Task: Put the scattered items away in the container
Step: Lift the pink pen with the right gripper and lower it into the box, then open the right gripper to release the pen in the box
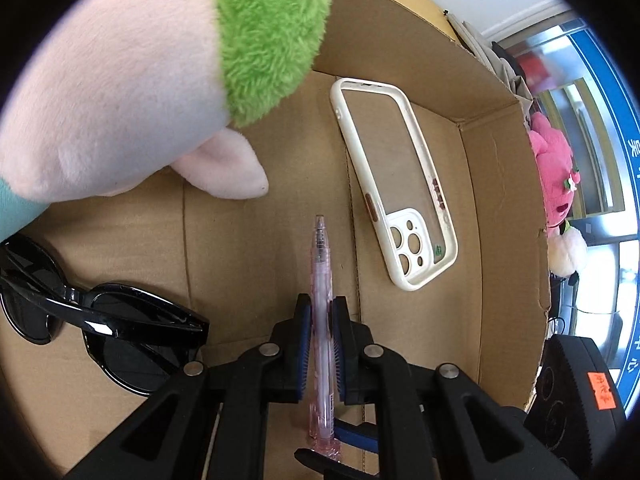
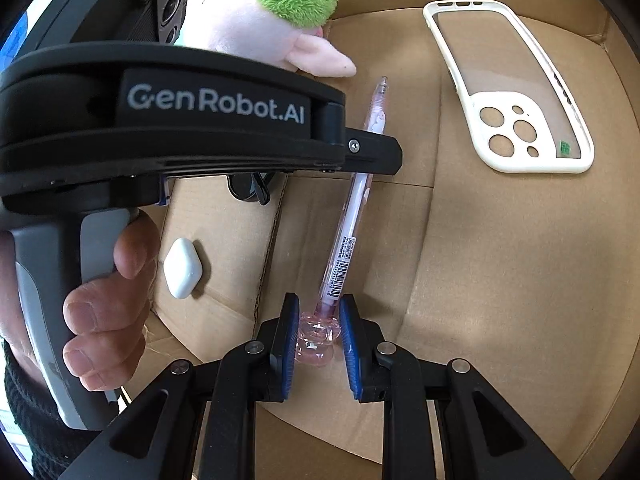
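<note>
While the left tool (image 1: 321, 344) clamps the pink pen (image 1: 321, 320) mid-barrel, its tip points far. The right tool (image 2: 319, 344) stands open around the pen's near end, inside the cardboard box (image 1: 500, 200).

Inside the box (image 1: 504, 184) you have the pen (image 1: 320, 300) lying along the middle of the floor, its tip pointing away from you. The phone case (image 1: 394, 184) lies flat to the right of the pen, apart from it. The plush toy (image 1: 132, 80) sits to the pen's left and further back, and the sunglasses (image 1: 100, 316) lie in front of the toy, left of the pen. In the right wrist view a small earbud case (image 2: 182, 268) rests left of the pen, nearer you.
</note>
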The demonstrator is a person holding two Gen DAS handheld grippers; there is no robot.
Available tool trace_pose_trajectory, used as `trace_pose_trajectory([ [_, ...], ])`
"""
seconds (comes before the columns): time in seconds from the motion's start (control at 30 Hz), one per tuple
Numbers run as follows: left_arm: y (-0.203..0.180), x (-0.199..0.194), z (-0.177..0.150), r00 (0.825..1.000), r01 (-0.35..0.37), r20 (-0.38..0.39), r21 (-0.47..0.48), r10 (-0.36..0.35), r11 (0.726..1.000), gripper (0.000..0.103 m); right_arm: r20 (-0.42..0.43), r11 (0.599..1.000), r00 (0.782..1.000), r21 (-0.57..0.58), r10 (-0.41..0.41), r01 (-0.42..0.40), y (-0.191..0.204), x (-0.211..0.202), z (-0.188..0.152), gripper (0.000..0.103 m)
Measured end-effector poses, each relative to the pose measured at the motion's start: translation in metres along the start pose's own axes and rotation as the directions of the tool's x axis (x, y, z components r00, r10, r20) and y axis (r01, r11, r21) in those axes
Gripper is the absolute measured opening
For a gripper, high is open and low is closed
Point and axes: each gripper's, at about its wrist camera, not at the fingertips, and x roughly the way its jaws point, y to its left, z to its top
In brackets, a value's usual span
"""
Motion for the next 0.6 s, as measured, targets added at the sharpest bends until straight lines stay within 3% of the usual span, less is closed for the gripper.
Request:
trace_pose_trajectory([
  [0.1,-0.001,-0.002,-0.001,1.000,-0.021,0.006,0.007,0.021,1.000,0.011,0.005,1.000,1.000,-0.002,-0.002,0.002,0.000,-0.002,-0.002,0.023],
  [0.2,-0.004,-0.008,-0.002,1.000,-0.008,0.025,0.013,0.008,1.000,0.020,0.026,0.999,0.999,-0.014,-0.029,0.029,0.003,-0.005,-0.004,0.024],
  [0.37,-0.011,-0.028,-0.008,0.997,-0.018,0.073,0.048,0.015,0.999,0.026,0.082,0.996,0.994,-0.049,-0.071,0.075,0.012,-0.019,-0.014,0.067],
  [0.47,-0.011,-0.047,-0.018,0.991,-0.057,0.125,0.074,0.047,0.996,0.028,0.158,0.994,0.984,-0.055,-0.084,0.094,0.017,-0.038,-0.027,0.080],
  [0.53,-0.013,-0.061,-0.029,0.980,-0.115,0.175,0.086,0.099,0.990,0.029,0.233,0.989,0.966,-0.058,-0.117,0.134,0.021,-0.055,-0.043,0.088],
  [0.57,-0.017,-0.071,-0.038,0.961,-0.188,0.222,0.093,0.164,0.978,0.033,0.273,0.984,0.952,-0.068,-0.141,0.165,0.025,-0.064,-0.054,0.093],
  [0.6,-0.025,-0.081,-0.049,0.926,-0.285,0.286,0.098,0.247,0.954,0.037,0.315,0.976,0.934,-0.079,-0.169,0.203,0.031,-0.072,-0.064,0.095],
])
